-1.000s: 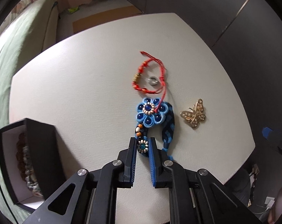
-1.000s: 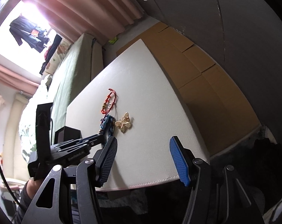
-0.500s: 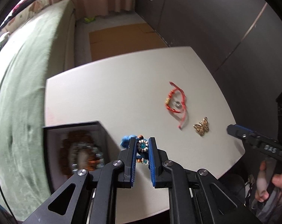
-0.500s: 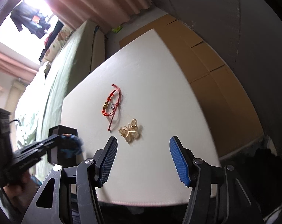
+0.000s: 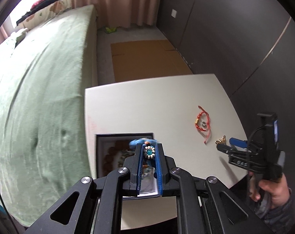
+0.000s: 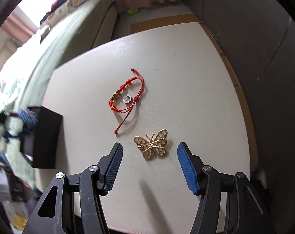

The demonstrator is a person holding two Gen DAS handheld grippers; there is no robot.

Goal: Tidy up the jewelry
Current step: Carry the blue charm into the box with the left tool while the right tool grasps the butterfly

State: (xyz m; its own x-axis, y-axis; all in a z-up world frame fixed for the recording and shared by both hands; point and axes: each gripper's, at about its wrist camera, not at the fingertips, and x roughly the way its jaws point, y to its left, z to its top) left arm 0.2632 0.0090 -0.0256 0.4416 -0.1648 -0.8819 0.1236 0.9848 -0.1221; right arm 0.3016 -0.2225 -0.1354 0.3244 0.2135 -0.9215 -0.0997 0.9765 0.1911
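The blue woven bracelet with a beaded flower charm (image 5: 149, 151) is off the table: a second ago it lay flat beside the red cord bracelet, and now it hangs pinched in the left gripper (image 5: 149, 157), whose jaws are nearly closed on its bead rosette, directly over the open black jewelry box (image 5: 100, 146). Brown and pale beads already lie inside that box, partly hidden.

The box sits at about 9 o'clock on the white leather-look tabletop (image 6: 186, 62).

Left behind near table centre: the red knotted cord bracelet (image 6: 127, 95) with a small silver ring (image 6: 127, 99) inside its loop, and at 5 o'clock from them, just apart, the gold filigree butterfly brooch (image 6: 152, 146).

The right gripper (image 6: 149, 160) has swung in from the table's edge; it now hovers with jaws about half open and empty, brooch framed between the pads, not touched.

Judgement: blue bracelet is ready to be let go into the box; brooch looks like the next pick. Three pieces remain out.
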